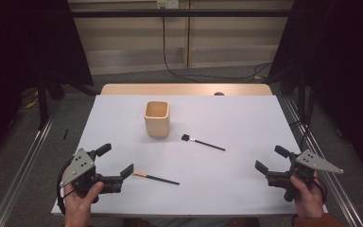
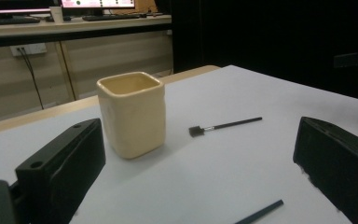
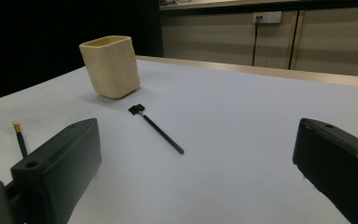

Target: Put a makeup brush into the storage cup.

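Your left gripper sits low at the near-left corner of the white table, jaws spread wide and empty, with the gold-ferruled brush lying just beside its inner jaw. Your right gripper rests at the near-right edge, jaws likewise spread with nothing between them.

Nothing is picked up yet, so this looks like the approach step: both brushes lie flat and the cream cup stands upright toward the far middle, apparently empty. The second brush, all black with a small square head, lies just right of the cup and well apart from either gripper.

For the next move, you would likely bring the left jaws over the near brush and close across its thin handle. Expect that to be fiddly: the handle is slim, round and flush with the smooth table, so the jaw tips must reach right down to the surface.

The cup looks like matt ceramic, square with rounded corners and thick walls, a wide enough mouth for dropping a brush in.
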`<state>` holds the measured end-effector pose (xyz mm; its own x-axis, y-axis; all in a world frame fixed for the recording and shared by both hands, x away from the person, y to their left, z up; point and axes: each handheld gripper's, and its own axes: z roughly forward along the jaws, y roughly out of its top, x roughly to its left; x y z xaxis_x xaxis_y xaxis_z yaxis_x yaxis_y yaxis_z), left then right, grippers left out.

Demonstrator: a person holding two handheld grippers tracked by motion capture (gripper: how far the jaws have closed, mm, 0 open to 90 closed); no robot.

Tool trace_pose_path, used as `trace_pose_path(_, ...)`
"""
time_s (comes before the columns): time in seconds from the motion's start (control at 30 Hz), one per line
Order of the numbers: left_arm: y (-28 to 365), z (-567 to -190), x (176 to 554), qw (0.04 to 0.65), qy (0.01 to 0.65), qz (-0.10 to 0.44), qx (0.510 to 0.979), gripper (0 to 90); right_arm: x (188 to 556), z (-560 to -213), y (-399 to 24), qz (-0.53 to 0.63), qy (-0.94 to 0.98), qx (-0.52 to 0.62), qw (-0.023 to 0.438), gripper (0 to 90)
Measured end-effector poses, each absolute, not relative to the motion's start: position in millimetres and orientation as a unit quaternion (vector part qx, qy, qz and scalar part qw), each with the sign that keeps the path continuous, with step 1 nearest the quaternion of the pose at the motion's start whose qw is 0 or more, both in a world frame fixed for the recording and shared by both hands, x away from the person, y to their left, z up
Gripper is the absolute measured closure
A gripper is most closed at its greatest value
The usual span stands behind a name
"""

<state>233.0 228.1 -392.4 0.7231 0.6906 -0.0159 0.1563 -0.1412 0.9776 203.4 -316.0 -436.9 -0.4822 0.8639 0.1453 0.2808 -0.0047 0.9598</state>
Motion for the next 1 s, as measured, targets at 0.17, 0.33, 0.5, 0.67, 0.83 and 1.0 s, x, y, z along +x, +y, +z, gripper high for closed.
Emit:
trace_pose_path(0.17,219,-393,240,0.591,0.283,0.224,0.721,2.0,204,-437,-315,0.556,0.657,0.436,0.263,0.1)
trace_pose_path(0.33,216,-397,247,0.595,0.275,0.213,0.725,2.0,203,-436,-312,0.557,0.659,0.433,0.262,0.1)
trace_pose_path(0.5,211,-400,254,0.588,0.27,0.196,0.737,2.1,202,-436,-314,0.559,0.655,0.436,0.261,0.2)
trace_pose_path(0.67,204,-394,261,0.596,0.244,0.186,0.742,2.1,201,-436,-314,0.56,0.657,0.434,0.259,0.2)
trace_pose_path(0.83,195,-392,270,0.6,0.225,0.177,0.747,2.2,204,-436,-313,0.559,0.659,0.432,0.258,0.2)
trace_pose_path(1.0,186,-391,277,0.595,0.221,0.172,0.754,2.4,204,-436,-312,0.558,0.661,0.431,0.255,0.1)
